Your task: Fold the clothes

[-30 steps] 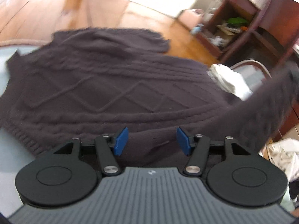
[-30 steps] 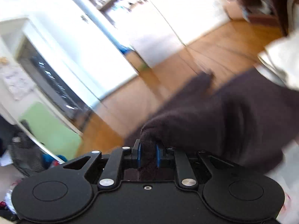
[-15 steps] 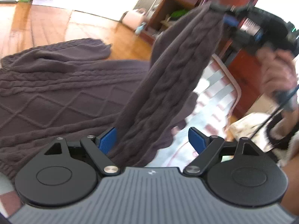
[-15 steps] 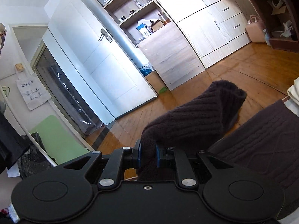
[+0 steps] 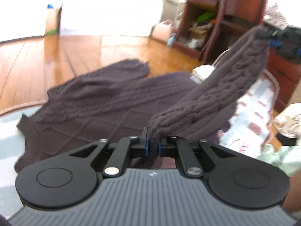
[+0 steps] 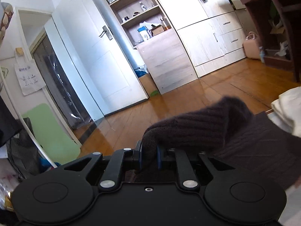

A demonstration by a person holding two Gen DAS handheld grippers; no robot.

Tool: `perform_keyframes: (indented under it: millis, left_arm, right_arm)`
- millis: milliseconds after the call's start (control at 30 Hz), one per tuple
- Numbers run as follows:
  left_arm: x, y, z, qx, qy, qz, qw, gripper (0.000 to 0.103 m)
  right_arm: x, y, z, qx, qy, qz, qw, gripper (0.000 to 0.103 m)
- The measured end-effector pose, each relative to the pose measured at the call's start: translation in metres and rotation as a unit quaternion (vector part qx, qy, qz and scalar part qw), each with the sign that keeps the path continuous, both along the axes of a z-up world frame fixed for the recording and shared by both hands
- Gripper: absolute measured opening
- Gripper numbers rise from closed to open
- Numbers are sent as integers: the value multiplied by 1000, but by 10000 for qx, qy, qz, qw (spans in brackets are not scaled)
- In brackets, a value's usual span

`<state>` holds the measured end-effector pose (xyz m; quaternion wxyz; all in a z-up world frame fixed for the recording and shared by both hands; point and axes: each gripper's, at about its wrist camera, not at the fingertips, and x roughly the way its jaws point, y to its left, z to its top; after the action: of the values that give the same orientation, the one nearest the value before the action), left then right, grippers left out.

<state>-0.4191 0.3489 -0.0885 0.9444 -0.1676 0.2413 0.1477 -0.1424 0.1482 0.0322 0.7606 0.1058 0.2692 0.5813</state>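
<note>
Sweater: a dark cable-knit sweater lies spread flat on a pale patterned bed cover, its body mostly unfolded.
Far sleeve: the sleeve on the far side lies out flat, reaching toward the wooden floor.
Near sleeve: this sleeve is lifted clear of the body, stretched in the air between both tools.
Left tongs: the left tongs are clamped together on the lower part of the lifted sleeve, knit bunched between the blue pads.
Right tongs: the right tongs grip the ribbed cuff; the left view shows them blurred at the sleeve's upper end.
Progress: early by my reading; no fold shows in the body and only one sleeve is in hand.
Remaining: lay this sleeve across the chest, do likewise with the far one, then fold the body.
Surroundings: a light cloth pile lies beside the sweater; dark wooden shelves stand beyond.
</note>
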Motion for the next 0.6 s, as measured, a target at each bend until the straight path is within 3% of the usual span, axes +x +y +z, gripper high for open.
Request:
perform_keyframes:
  millis: [133, 233, 333, 400, 467, 500, 533, 600]
  left_arm:
    - [-22, 1, 20, -17, -154, 0, 9999, 9]
    - [-11, 11, 14, 161, 376, 4, 9992, 11]
    - [14, 37, -3, -57, 784, 53, 9969, 11]
    - [32, 58, -12, -69, 765, 406, 9962, 13]
    - [50, 79, -20, -82, 746, 758, 9943, 36]
    - [58, 90, -26, -136, 739, 933, 9928, 44]
    - [65, 101, -33, -290, 739, 1106, 9907, 49]
    - [70, 117, -50, -648, 806, 1347, 9855, 48]
  right_arm:
    - [2, -12, 12, 100, 121, 2, 9999, 18]
    - [4, -1, 11, -1, 252, -40, 9997, 18]
    - [8, 26, -6, -508, 172, -427, 9976, 18]
    - [11, 45, -19, -886, 95, -725, 9934, 18]
    - [21, 64, -35, -1096, -112, -1355, 9846, 19]
    - [30, 75, -45, -1114, -186, -1617, 9804, 24]
    - [42, 86, -55, -1178, -210, -1836, 9757, 26]
    - [64, 105, -74, -1439, -162, -2234, 9639, 29]
